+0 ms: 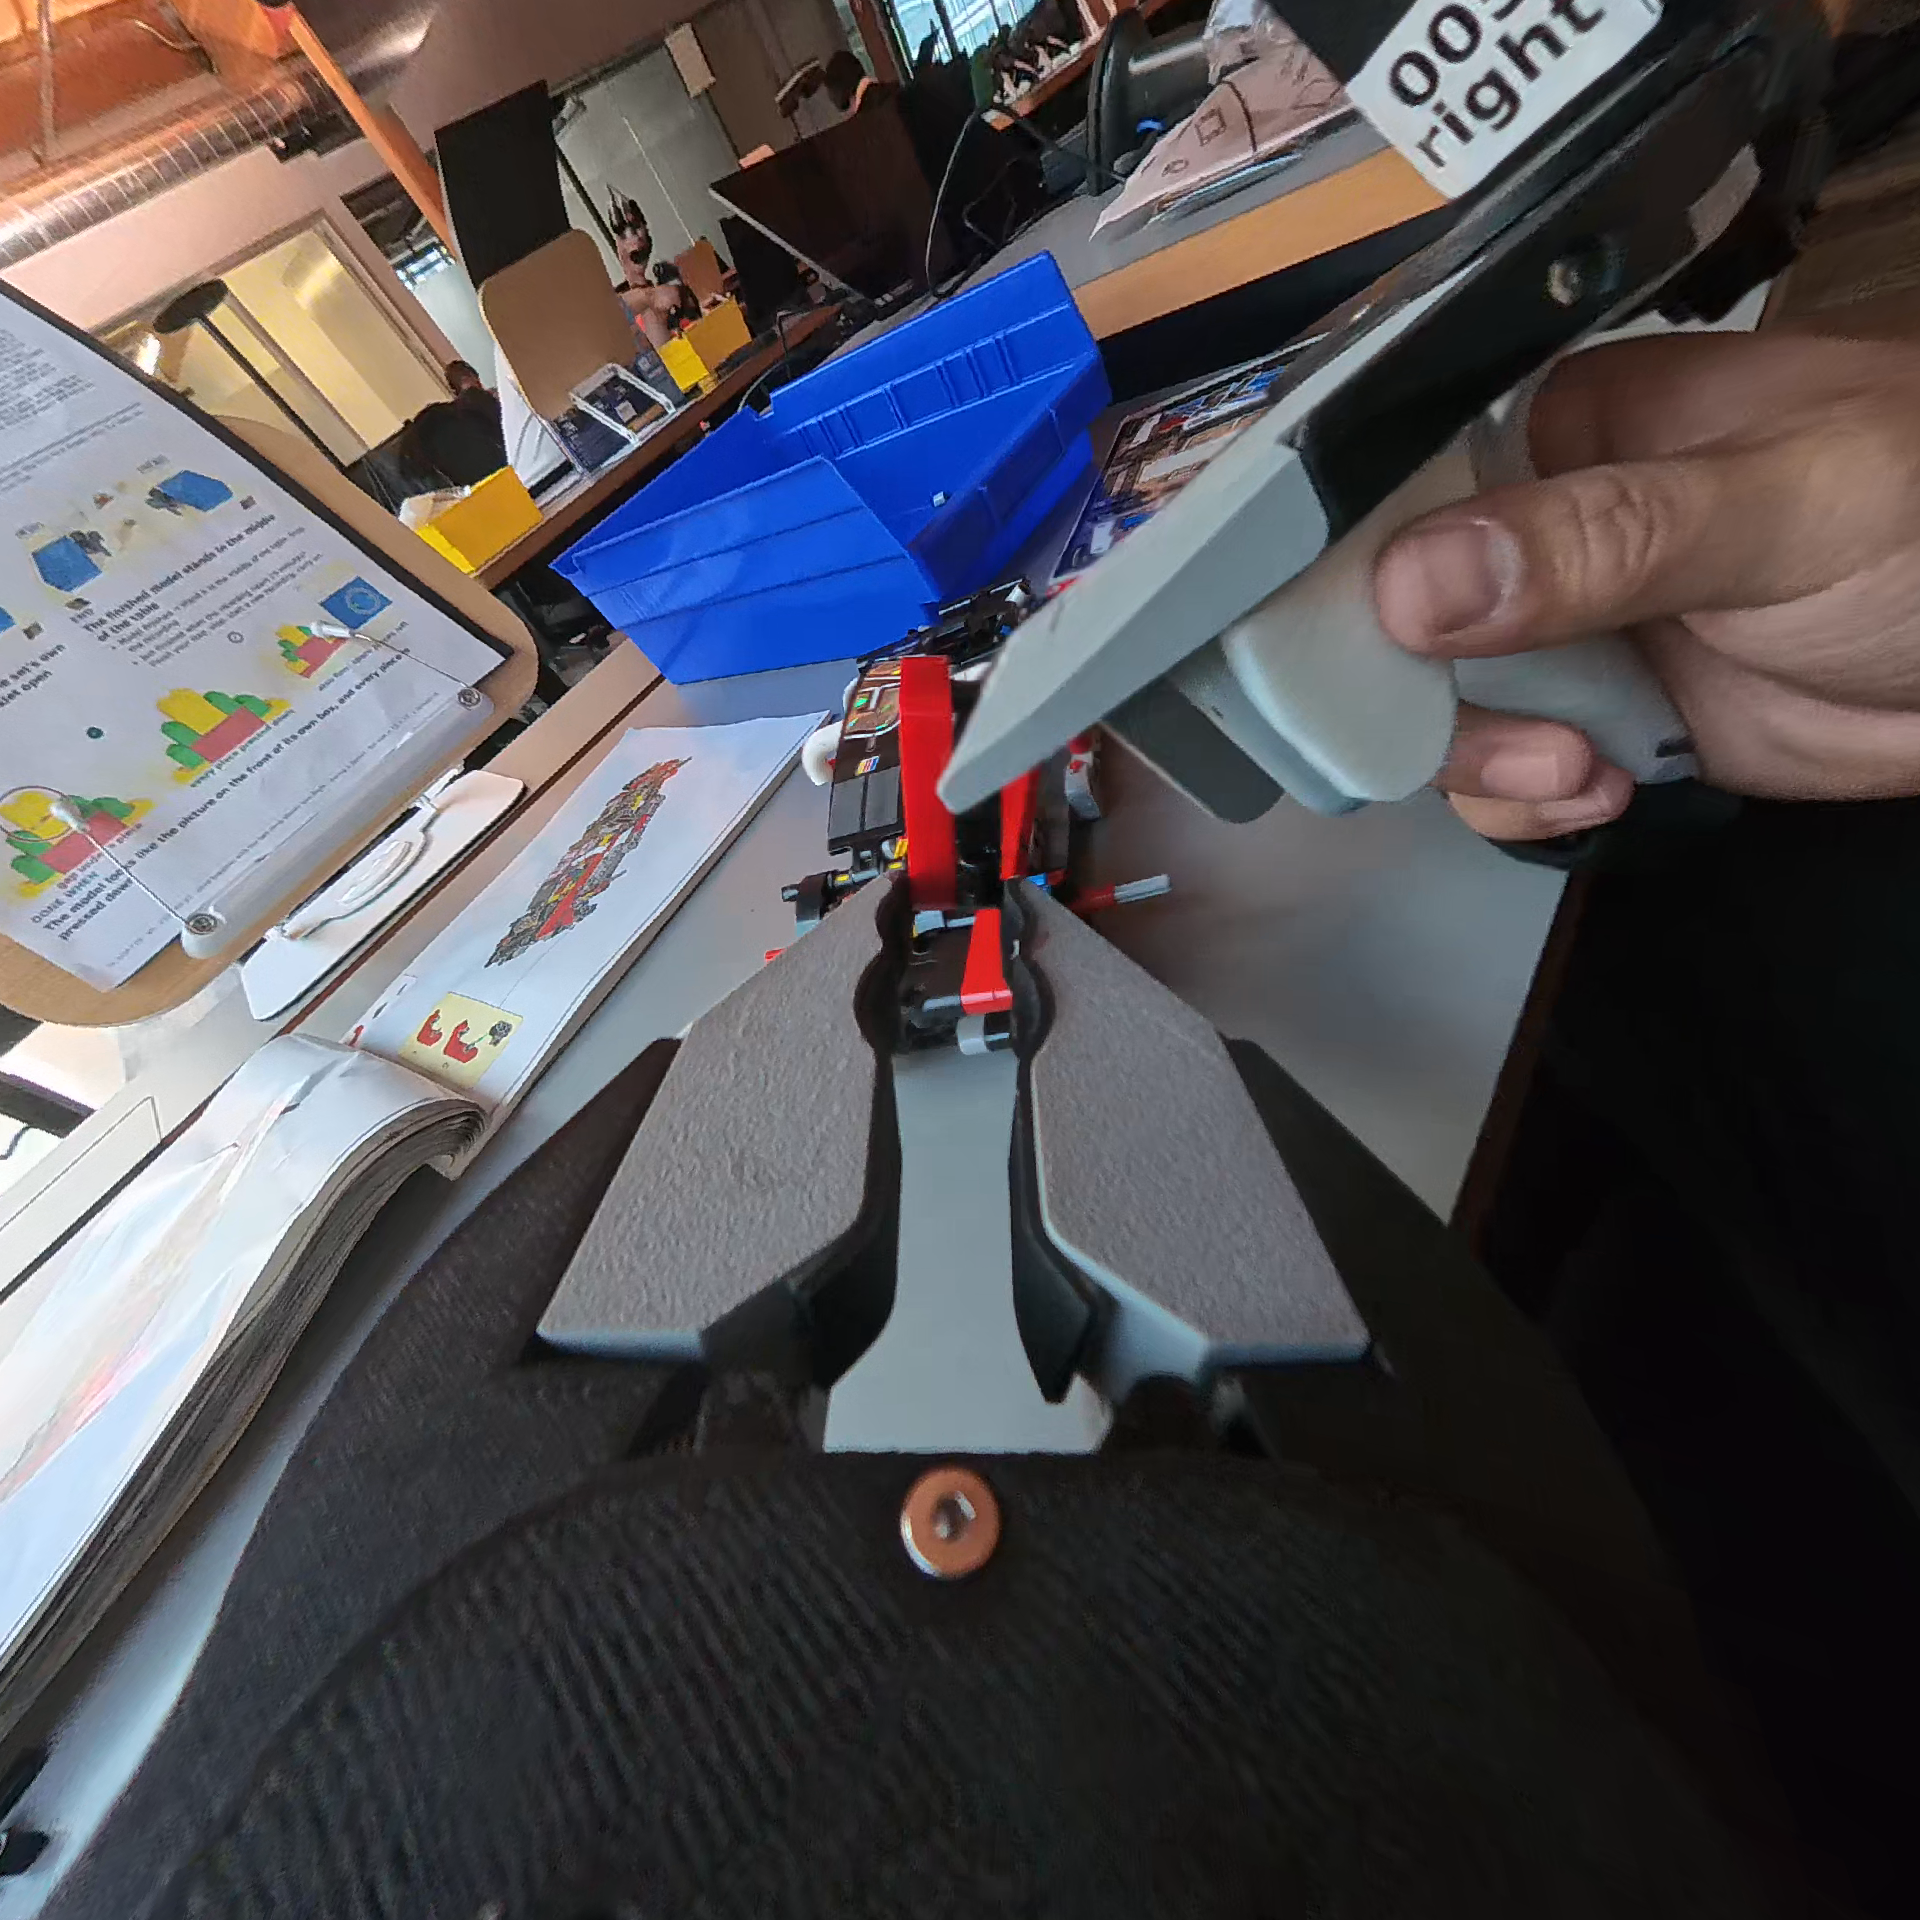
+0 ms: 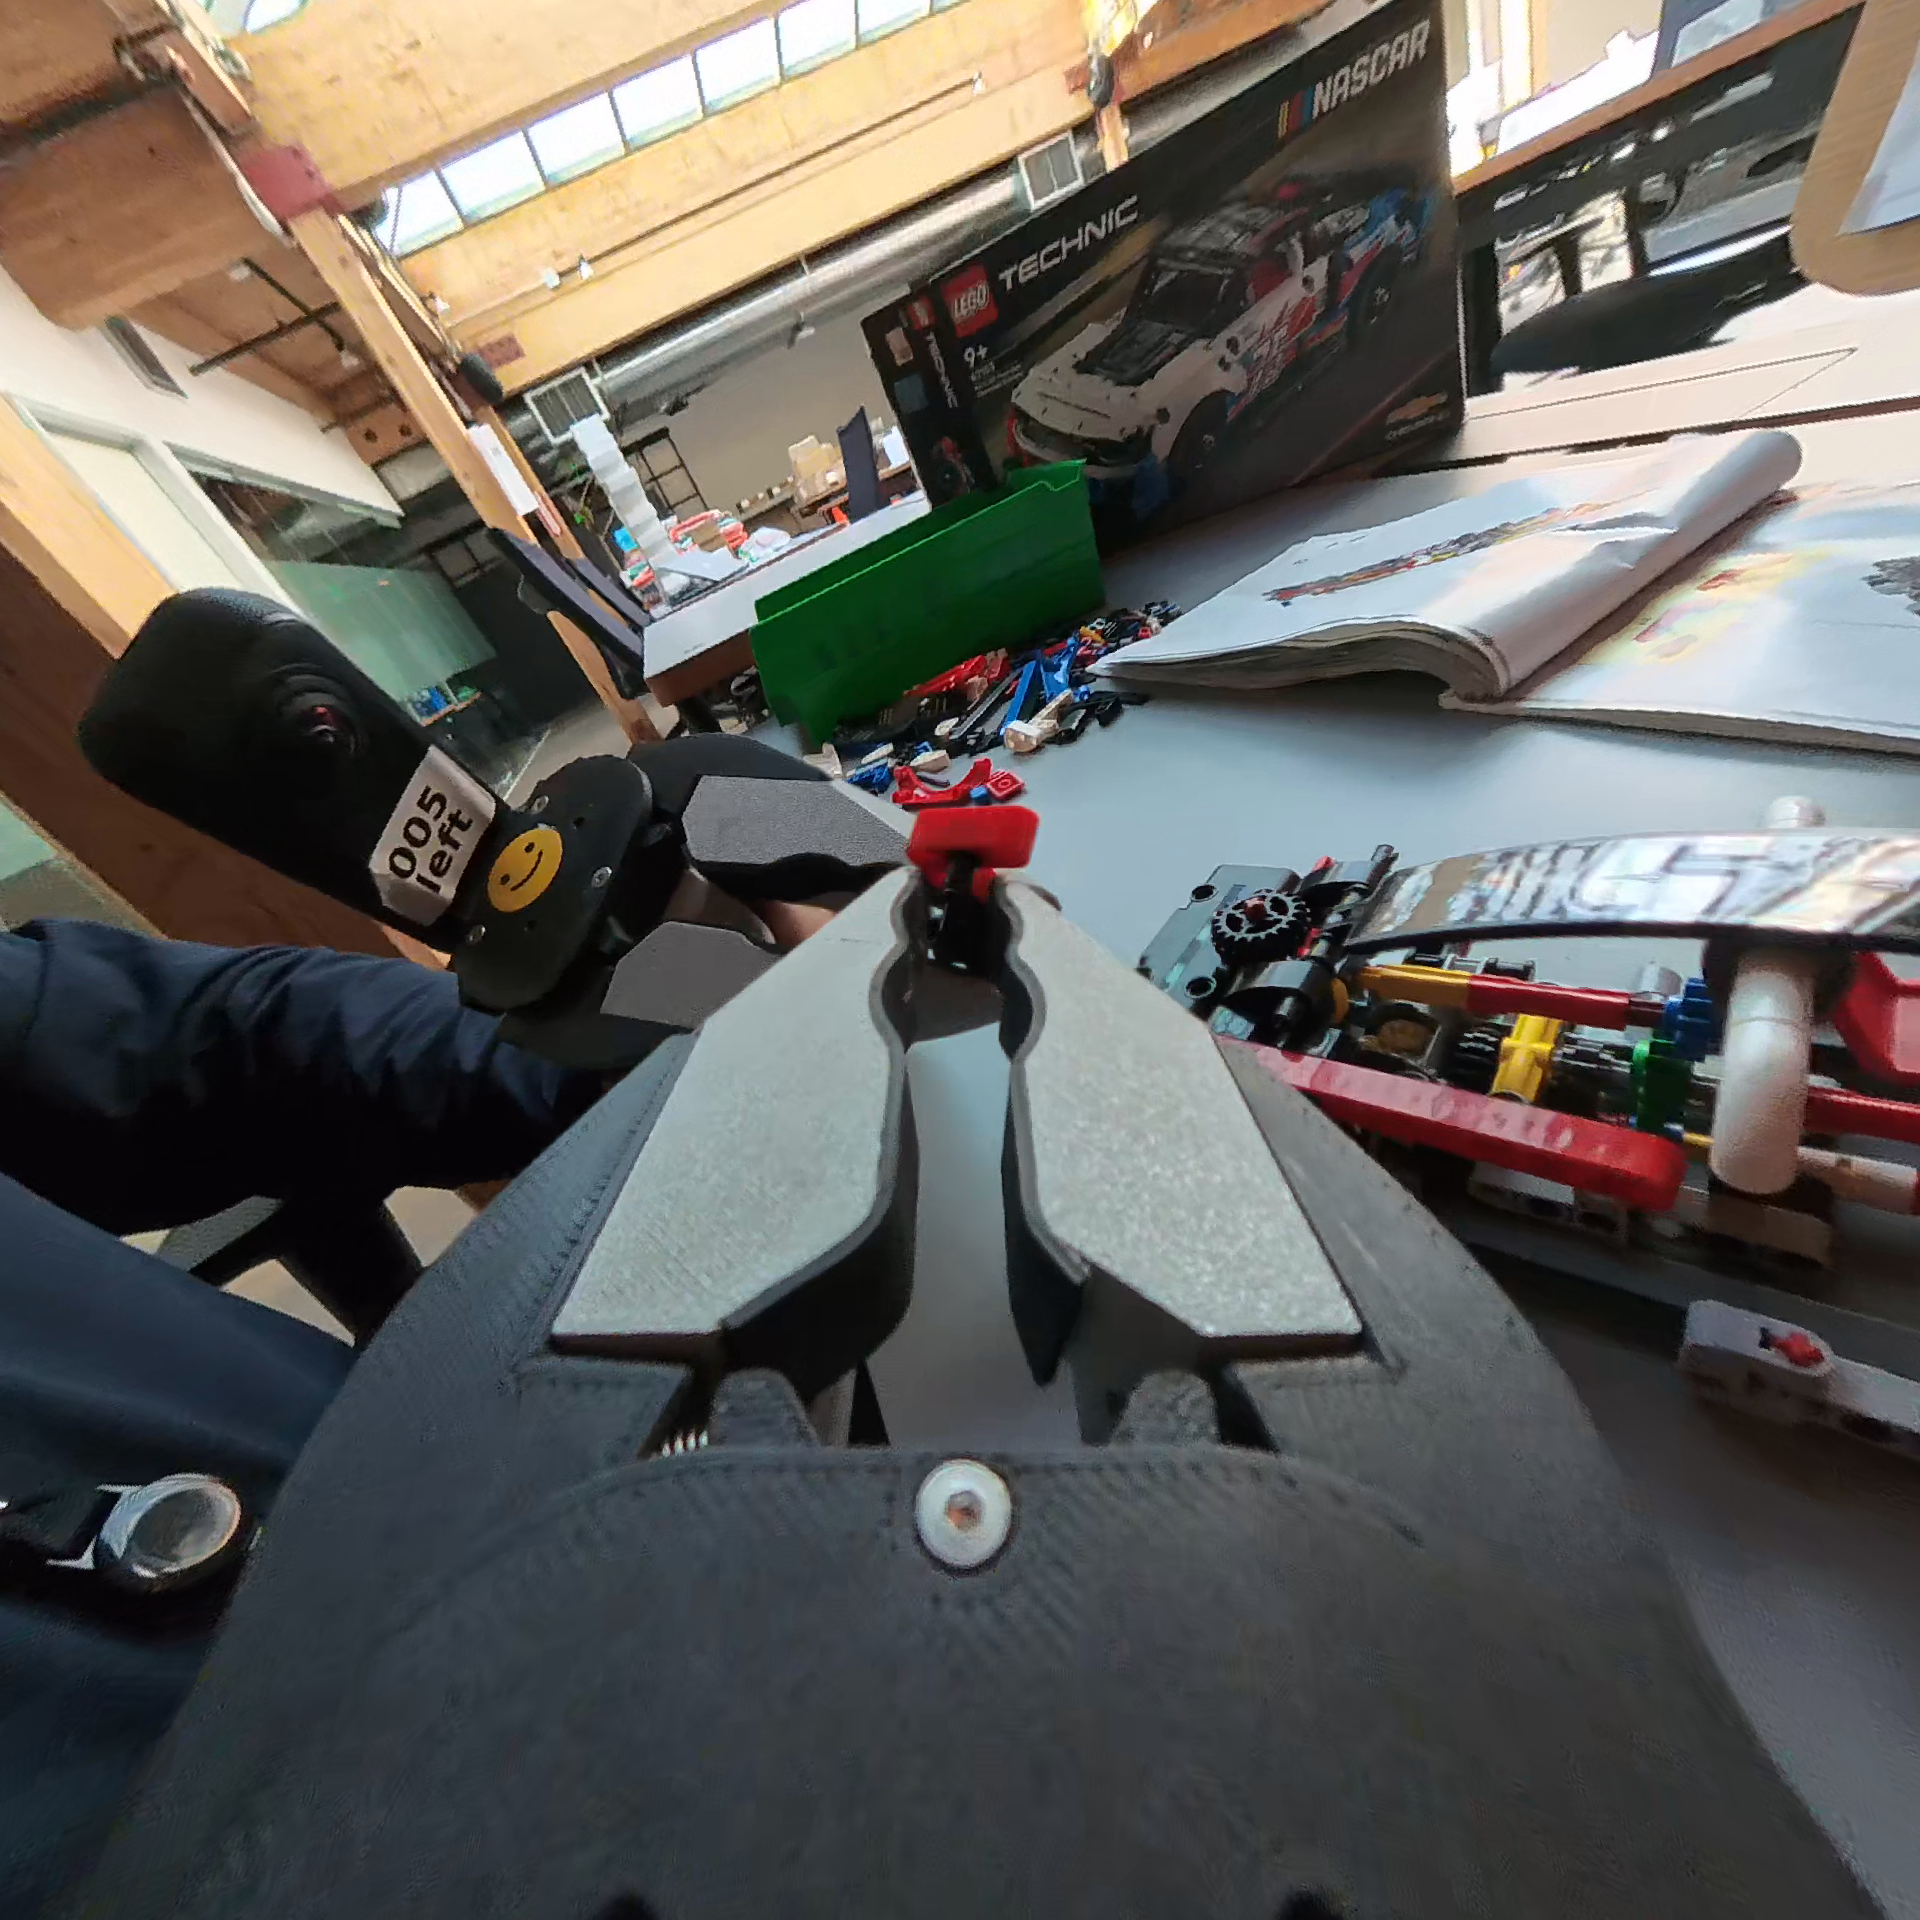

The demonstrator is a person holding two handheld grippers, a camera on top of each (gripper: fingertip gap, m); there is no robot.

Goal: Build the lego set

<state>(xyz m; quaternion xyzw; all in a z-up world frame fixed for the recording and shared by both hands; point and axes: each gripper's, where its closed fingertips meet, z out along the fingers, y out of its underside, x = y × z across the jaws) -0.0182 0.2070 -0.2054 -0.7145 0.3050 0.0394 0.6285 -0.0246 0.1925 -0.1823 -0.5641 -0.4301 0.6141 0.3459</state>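
Item one, nearest: my left tongs (image 1: pixel 956 935), clenched on a small black-and-red brick subassembly (image 1: pixel 951 977). The pads press its sides, and I judge this grip is to steady it. In the right wrist view the same piece's red cap (image 2: pixel 975 834) stands just past my right tongs (image 2: pixel 961 914), whose tips are closed on its black stem. So both tools hold one part from different sides, held up above the table.

Item two: my right hand (image 1: pixel 1662 582), wrapped round the right tool's grey handle, coming in from above and to the right.

Item three, on the grey table (image 2: pixel 1351 769) just beyond: the partly built car model (image 2: pixel 1507 1039), lying long-ways with gears, red beams and a white arch exposed, kept near for fitting.

Item four: an open instruction book (image 1: pixel 623 862), lying flat beside the model, plainly for reference.

Item five: a propped instruction card (image 1: pixel 208 582) on a stand at left.

Item six: loose bricks (image 2: pixel 997 707) spilled in a heap before a green bin (image 2: pixel 935 603).

Item seven: blue bins (image 1: pixel 831 520), stacked and tilted.

Item eight, farthest: the set's box (image 2: pixel 1195 291), stood upright behind the green bin.
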